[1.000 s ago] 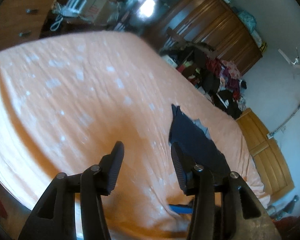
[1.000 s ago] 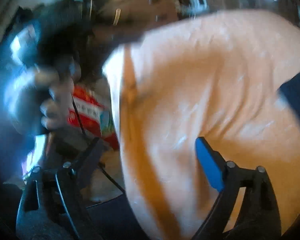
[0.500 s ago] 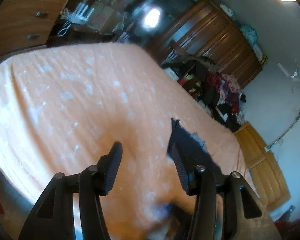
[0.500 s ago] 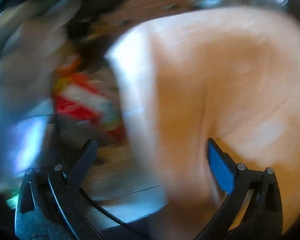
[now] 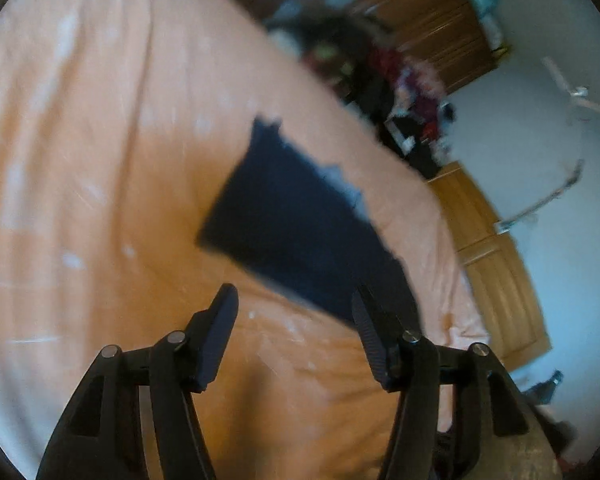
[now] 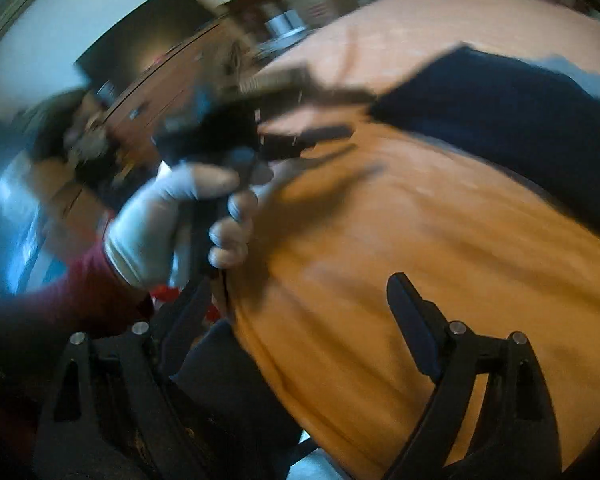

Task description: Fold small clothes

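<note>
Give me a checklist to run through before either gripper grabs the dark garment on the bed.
1. Left gripper jaws apart, empty: ok.
2. Right gripper jaws apart, empty: ok.
3. Dark garment lying on the orange bedspread, nothing on top: ok.
4. Left gripper lined up with the garment's near edge: ok, roughly; not touching yet.
5. Right gripper over the garment: not ok, it points at the bed's edge, garment off to its right.
6. Garment flat, no hidden folds: cannot tell, pictures are blurred.

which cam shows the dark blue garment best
The left wrist view: the dark blue garment lies nearly whole on the orange bedspread, though blurred. The right wrist view catches only part of it, cut off at the frame's right edge.
</note>
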Available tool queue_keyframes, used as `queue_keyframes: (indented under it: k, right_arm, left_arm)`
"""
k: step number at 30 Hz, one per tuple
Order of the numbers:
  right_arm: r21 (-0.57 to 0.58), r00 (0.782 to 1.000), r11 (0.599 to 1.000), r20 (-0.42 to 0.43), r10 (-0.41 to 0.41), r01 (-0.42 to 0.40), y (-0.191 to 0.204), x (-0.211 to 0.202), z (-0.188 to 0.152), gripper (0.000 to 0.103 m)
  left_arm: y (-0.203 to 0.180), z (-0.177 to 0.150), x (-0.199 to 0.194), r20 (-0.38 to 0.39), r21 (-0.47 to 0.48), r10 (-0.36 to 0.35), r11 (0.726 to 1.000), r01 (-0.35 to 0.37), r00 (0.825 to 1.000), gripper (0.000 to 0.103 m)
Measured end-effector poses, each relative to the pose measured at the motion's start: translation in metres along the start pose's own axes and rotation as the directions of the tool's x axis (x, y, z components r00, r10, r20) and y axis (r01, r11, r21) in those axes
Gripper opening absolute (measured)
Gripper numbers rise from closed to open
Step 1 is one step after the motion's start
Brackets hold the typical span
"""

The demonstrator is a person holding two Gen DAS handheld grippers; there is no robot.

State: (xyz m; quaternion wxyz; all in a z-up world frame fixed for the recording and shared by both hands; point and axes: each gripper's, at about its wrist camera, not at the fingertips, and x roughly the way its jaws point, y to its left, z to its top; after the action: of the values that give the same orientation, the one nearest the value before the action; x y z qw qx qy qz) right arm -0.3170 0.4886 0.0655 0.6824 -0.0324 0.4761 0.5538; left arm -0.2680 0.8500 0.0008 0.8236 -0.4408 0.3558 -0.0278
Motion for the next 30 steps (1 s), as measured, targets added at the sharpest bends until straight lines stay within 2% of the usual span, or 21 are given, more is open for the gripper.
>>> queue_keyframes:
  k: [2, 6, 7, 9, 14, 19, 21, 22, 23, 26, 27, 29, 30]
  right_arm:
    - [0.038, 1.000, 0.999, 0.017, -0.014, 0.013, -0.013, -0.010, -0.005, 0.089]
    - [0.066, 1.000, 0.998, 0.010, -0.024, 0.023, -0.015, -0.010, -0.010, 0.089]
    - [0.069, 1.000, 0.997, 0.008, -0.019, 0.018, -0.019, -0.017, -0.011, 0.089]
    - [0.059, 1.000, 0.998, 0.010, -0.016, 0.015, -0.012, -0.005, -0.006, 0.089]
    - [0.027, 1.000, 1.000, 0.014, -0.005, 0.005, -0.024, -0.019, -0.006, 0.089]
    - [0.076, 0.998, 0.997, 0.069, 0.002, -0.007, -0.042, -0.034, 0.006, 0.090]
    - [0.074, 0.994, 0.997, 0.105, 0.000, -0.007, -0.047, -0.046, 0.020, 0.090]
    - [0.061, 0.993, 0.998, 0.119, -0.006, -0.002, -0.049, -0.051, 0.029, 0.090]
    - [0.044, 0.991, 0.999, 0.133, -0.018, 0.012, -0.052, -0.056, 0.041, 0.090]
    - [0.013, 0.981, 0.998, 0.182, -0.066, 0.065, -0.073, -0.065, 0.093, 0.097]
    - [0.011, 0.980, 0.997, 0.185, -0.078, 0.077, -0.083, -0.062, 0.114, 0.100]
    - [0.008, 0.982, 0.995, 0.161, -0.097, 0.097, -0.103, -0.042, 0.164, 0.101]
    - [0.009, 0.986, 0.996, 0.143, -0.091, 0.091, -0.109, -0.031, 0.179, 0.101]
  left_arm:
    - [0.002, -0.003, 0.017, -0.015, -0.025, -0.013, 1.000, 0.013, 1.000, 0.059]
    - [0.000, 0.006, 0.035, 0.036, -0.040, -0.022, 0.999, 0.024, 0.999, 0.060]
    - [0.002, 0.009, 0.039, 0.049, -0.050, -0.017, 0.999, 0.019, 0.999, 0.060]
    - [0.005, 0.016, 0.046, 0.072, -0.076, -0.011, 0.997, 0.016, 0.997, 0.060]
    - [0.007, 0.031, 0.065, 0.134, -0.117, 0.032, 0.993, -0.017, 0.990, 0.060]
    - [-0.004, 0.042, 0.079, 0.191, -0.112, 0.068, 0.993, -0.047, 0.979, 0.061]
    - [-0.005, 0.045, 0.082, 0.193, -0.100, 0.058, 0.994, -0.039, 0.979, 0.039]
    - [-0.006, 0.047, 0.086, 0.182, -0.093, 0.057, 0.995, -0.040, 0.982, 0.011]
    - [-0.009, 0.048, 0.087, 0.179, -0.079, 0.058, 0.996, -0.044, 0.982, 0.009]
    - [-0.038, 0.045, 0.089, 0.192, 0.063, 0.086, 0.993, -0.100, 0.978, 0.009]
    - [-0.054, 0.040, 0.089, 0.206, 0.133, 0.109, 0.981, -0.138, 0.972, 0.009]
    - [-0.073, 0.034, 0.091, 0.227, 0.216, 0.135, 0.959, -0.185, 0.965, 0.009]
    - [-0.082, 0.030, 0.092, 0.234, 0.250, 0.144, 0.947, -0.202, 0.961, 0.009]
